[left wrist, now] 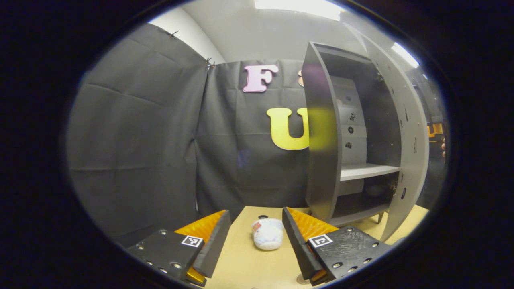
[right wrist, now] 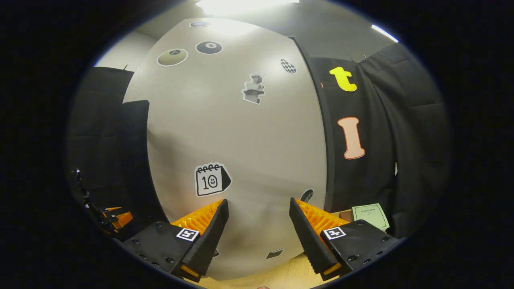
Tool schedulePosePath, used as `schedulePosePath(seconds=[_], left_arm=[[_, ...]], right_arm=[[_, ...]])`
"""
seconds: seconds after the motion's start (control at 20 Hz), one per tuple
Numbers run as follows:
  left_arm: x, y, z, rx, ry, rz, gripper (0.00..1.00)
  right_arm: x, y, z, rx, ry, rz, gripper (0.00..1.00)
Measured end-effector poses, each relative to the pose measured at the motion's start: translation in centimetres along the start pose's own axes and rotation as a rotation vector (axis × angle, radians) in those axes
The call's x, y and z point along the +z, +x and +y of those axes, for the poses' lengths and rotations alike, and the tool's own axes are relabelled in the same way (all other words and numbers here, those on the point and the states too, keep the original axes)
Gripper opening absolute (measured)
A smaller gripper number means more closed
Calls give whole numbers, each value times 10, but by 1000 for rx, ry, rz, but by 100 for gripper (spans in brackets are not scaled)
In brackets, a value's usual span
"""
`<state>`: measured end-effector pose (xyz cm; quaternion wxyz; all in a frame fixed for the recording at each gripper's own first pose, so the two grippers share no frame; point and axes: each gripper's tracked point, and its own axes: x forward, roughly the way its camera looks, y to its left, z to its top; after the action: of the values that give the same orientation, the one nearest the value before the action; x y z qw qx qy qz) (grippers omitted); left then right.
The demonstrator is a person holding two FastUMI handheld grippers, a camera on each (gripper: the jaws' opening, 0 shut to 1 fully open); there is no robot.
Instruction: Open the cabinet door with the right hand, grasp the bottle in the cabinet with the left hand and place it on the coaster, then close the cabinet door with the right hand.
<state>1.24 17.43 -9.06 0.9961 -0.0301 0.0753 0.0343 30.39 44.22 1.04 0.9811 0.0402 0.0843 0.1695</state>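
Grey cabinet door (right wrist: pixel 237 132) stands swung open, facing my right gripper (right wrist: pixel 259 224); both it and my left gripper (left wrist: pixel 257 237) gape wide, empty, clearing shelf access.

In the left gripper view, a cabinet (left wrist: pixel 353 132) stands on the table (left wrist: pixel 249 261) at right, its door (left wrist: pixel 409 136) swung open on its far right side. A shelf (left wrist: pixel 367 171) crosses its interior above a lower compartment. A small plush toy (left wrist: pixel 268 233) lies on the table left of the cabinet's base, between the left gripper's (left wrist: pixel 257 237) spread fingers. In the right gripper view, the door stands directly ahead of the right gripper (right wrist: pixel 259 228), with a paper card (right wrist: pixel 370 215) on the table to its right.
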Motion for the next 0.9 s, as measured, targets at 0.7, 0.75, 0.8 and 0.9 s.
schedulePosePath(seconds=[0.7,0.75,0.8,0.9], left_arm=[[-13,-34,51,89,6,6,80],[-13,-35,50,87,8,4,80],[-13,-36,49,84,8,3,80],[-14,-37,47,79,5,3,78]], right_arm=[[-13,34,5,-98,1,25,98],[-13,32,5,-105,-1,22,98],[-13,32,6,-111,-6,19,98],[-14,31,8,-127,-16,15,98]])
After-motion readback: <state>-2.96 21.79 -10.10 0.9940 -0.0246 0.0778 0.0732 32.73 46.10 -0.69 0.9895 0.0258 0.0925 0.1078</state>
